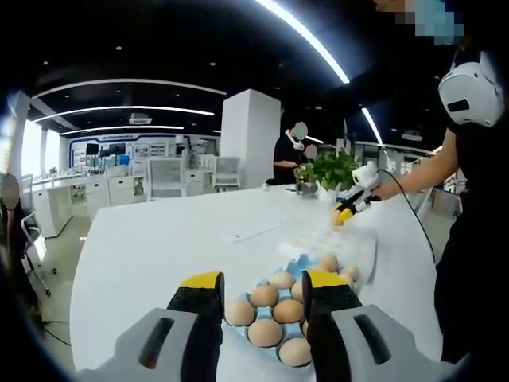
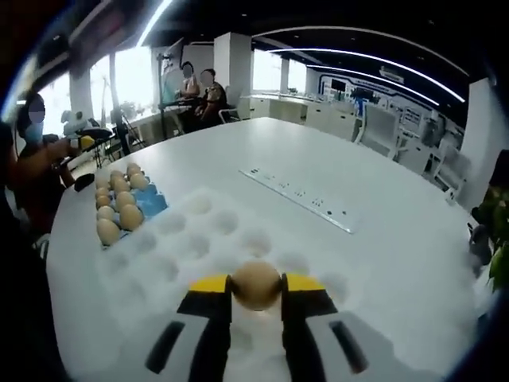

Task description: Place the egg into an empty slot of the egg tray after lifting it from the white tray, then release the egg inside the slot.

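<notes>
My right tool (image 2: 256, 296) held a round brown egg (image 2: 256, 285) tight, just above the white dimpled tray (image 2: 208, 232). My left tool (image 1: 262, 288) was wide open and held nothing, above the blue egg tray (image 1: 296, 266). The lift was done. Farther along the white worktop (image 2: 334, 175), the blue egg tray (image 2: 153, 204) waited.

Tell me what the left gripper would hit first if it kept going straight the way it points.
Probably the eggs in the blue egg tray, lying just past the left gripper's open fingers; depth is hard to judge.
</notes>
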`<action>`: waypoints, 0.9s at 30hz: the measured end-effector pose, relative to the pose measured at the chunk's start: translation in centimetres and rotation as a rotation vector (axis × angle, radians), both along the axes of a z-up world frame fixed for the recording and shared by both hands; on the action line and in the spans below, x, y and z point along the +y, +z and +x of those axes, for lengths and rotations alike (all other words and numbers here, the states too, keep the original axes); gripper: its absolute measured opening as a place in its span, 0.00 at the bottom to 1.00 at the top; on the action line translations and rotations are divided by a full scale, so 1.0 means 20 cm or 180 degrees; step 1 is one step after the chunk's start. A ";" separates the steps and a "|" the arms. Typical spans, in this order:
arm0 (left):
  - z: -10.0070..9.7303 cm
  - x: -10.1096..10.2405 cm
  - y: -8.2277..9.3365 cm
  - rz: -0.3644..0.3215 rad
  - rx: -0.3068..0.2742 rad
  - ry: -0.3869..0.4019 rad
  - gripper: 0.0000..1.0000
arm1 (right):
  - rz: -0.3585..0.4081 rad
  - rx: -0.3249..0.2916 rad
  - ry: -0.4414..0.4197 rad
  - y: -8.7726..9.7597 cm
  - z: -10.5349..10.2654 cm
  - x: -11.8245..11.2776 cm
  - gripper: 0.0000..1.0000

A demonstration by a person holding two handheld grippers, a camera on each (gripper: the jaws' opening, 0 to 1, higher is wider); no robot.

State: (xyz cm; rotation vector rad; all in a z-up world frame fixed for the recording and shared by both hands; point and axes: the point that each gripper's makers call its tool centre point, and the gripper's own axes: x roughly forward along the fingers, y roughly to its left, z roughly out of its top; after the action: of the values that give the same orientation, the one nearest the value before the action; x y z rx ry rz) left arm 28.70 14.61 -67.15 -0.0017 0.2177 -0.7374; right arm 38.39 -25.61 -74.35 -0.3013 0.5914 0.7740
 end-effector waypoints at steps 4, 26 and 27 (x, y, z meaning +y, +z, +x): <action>0.00 0.00 0.00 -0.0006 -0.0010 -0.0007 0.40 | 0.0017 -0.0010 0.0039 0.01 0.00 0.02 0.23; 0.00 0.00 0.01 -0.0001 -0.0014 -0.0011 0.39 | 0.0002 -0.0087 0.0228 0.08 -0.01 0.13 0.23; 0.00 0.00 0.01 -0.0006 -0.0016 -0.0003 0.39 | -0.0001 -0.0105 0.0242 0.08 -0.01 0.14 0.23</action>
State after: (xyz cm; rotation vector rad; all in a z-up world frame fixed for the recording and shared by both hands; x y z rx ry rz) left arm 28.73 14.61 -66.96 -0.0015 0.2123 -0.7386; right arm 38.20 -22.86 -72.70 -0.3377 0.5515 0.8405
